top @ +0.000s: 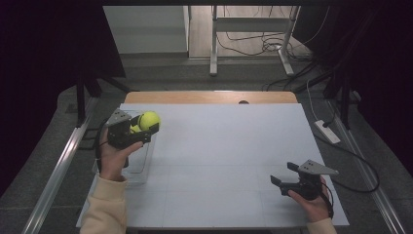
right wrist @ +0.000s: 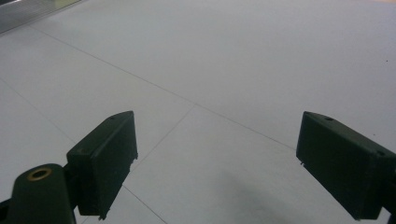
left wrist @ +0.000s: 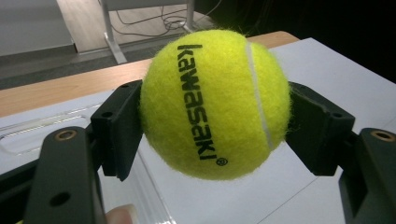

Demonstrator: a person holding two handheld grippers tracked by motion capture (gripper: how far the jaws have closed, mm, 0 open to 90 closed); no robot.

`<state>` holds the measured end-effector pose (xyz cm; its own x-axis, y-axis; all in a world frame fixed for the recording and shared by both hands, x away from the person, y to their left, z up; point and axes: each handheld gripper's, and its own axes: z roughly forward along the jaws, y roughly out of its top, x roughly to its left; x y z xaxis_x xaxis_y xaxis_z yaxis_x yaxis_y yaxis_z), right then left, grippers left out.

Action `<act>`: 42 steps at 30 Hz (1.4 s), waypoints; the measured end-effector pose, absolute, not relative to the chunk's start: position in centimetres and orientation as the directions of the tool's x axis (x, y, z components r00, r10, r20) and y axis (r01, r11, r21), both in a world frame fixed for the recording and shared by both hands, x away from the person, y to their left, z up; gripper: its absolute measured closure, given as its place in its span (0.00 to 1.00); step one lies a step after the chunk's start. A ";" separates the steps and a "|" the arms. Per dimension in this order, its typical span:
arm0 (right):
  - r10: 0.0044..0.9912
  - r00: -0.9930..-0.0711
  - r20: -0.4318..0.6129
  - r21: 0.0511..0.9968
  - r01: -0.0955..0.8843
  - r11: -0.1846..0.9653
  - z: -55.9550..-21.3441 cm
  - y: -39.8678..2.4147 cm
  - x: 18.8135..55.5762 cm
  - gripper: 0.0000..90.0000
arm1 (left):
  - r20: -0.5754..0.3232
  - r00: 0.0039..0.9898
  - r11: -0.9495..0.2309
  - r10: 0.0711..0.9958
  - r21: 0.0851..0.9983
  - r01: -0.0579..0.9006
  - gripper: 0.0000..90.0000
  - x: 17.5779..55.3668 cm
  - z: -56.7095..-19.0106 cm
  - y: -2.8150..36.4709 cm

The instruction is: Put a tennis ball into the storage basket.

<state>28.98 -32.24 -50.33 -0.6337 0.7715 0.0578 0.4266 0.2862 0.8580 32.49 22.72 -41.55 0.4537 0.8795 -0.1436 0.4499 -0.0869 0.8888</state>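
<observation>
**A:** ok so going left to right, what's up with the left claw (top: pixel 144 127)?

**B:** it's pinching a yellow tennis ball (top: pixel 148 120). In the left gripper view the ball (left wrist: pixel 215 105) sits squeezed between the 2 black pads (left wrist: pixel 119 128), 1 on each side, black "kawasaki" lettering facing the camera. The ball is up off the worktop (top: pixel 219 146), over its left edge near the far corner.

**A:** anything under it?

**B:** yeah, a clear plastic tray (top: pixel 141 165) lies at the left edge of the white worktop, just below the hand. Hard to see, it's see-through. In the left gripper view its rim (left wrist: pixel 46 123) shows behind the left jaw. Can't tell if anything is inside.

**A:** and the middle?

**B:** plain white sheet with faint seam lines, wooden strip (top: pixel 209 97) along the far edge.

**A:** right side?

**B:** right claw (top: pixel 284 174) is near the right front corner, held low over the worktop, jaws spread wide with nothing between them. The right gripper view has both pads (right wrist: pixel 105 161) far apart with just the white surface (right wrist: pixel 224 84) past them. It's well apart from the ball.
</observation>
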 end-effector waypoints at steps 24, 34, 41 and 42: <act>0.773 -0.632 0.058 0.858 0.428 0.285 -50.3 -32.2 29.0 0.14 | -0.131 0.380 -0.072 0.916 0.876 0.477 0.30 31.7 -41.9 25.6; 0.773 -0.632 0.057 0.857 0.429 0.287 -50.3 -32.2 29.0 0.14 | -0.126 0.338 -0.062 0.933 0.867 0.495 0.30 31.5 -42.2 27.0; 0.775 -0.630 0.055 0.856 0.430 0.288 -50.3 -32.2 29.0 0.14 | -0.119 0.308 -0.057 0.944 0.859 0.508 0.30 31.5 -42.5 27.8; 0.774 -0.631 0.057 0.856 0.429 0.287 -50.3 -32.2 29.0 0.14 | -0.121 0.305 -0.055 0.945 0.858 0.510 0.30 31.4 -42.5 27.9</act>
